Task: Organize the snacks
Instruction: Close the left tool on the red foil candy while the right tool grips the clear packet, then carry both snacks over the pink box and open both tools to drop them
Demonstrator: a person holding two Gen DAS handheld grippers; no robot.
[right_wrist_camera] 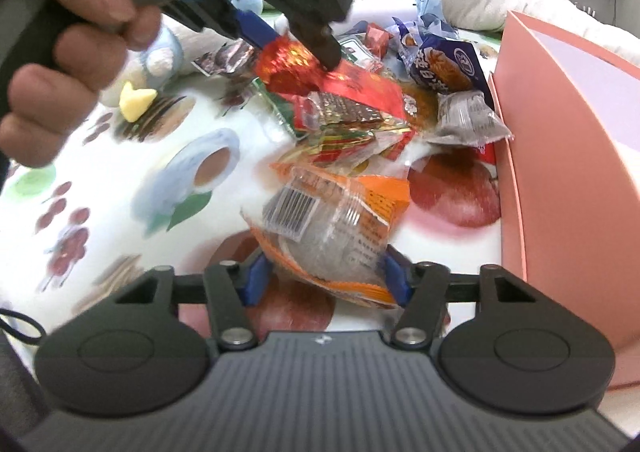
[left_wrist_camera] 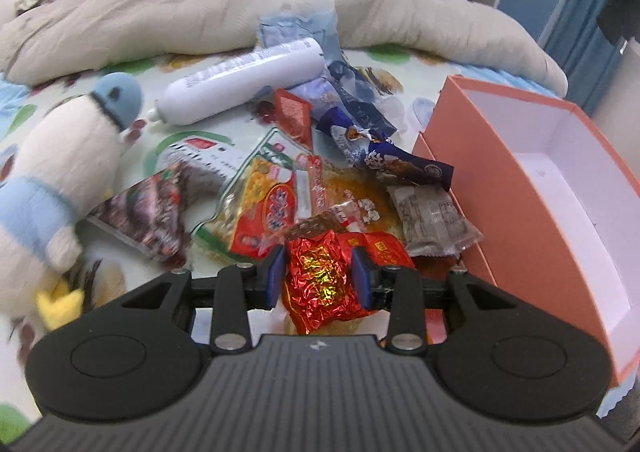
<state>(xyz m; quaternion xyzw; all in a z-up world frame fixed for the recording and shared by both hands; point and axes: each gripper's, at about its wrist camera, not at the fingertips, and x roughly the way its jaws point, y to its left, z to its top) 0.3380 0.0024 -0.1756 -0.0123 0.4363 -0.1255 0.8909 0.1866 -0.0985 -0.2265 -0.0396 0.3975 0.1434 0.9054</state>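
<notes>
My left gripper (left_wrist_camera: pixel 319 278) is shut on a crinkled red foil packet (left_wrist_camera: pixel 316 292), its blue pads pressing both sides. From the right wrist view that same left gripper (right_wrist_camera: pixel 296 48) holds the red packet (right_wrist_camera: pixel 280 64) over the snack pile. My right gripper (right_wrist_camera: pixel 324 280) is shut on an orange and clear snack packet (right_wrist_camera: pixel 340 220) with a barcode, just left of the box. An open salmon box (left_wrist_camera: pixel 480 156) with a white inside stands at the right; its wall (right_wrist_camera: pixel 560 172) is close to my right fingers. Loose snacks include a blue packet (left_wrist_camera: pixel 384 156) and a grey packet (left_wrist_camera: pixel 432 220).
The snacks lie on a fruit-print sheet (right_wrist_camera: pixel 120 180). A plush penguin (left_wrist_camera: pixel 68 156) lies at the left, a white tube (left_wrist_camera: pixel 244 80) behind the pile, and a beige quilt (left_wrist_camera: pixel 180 0) bunched at the back. A person's hand (right_wrist_camera: pixel 60 52) grips the left tool.
</notes>
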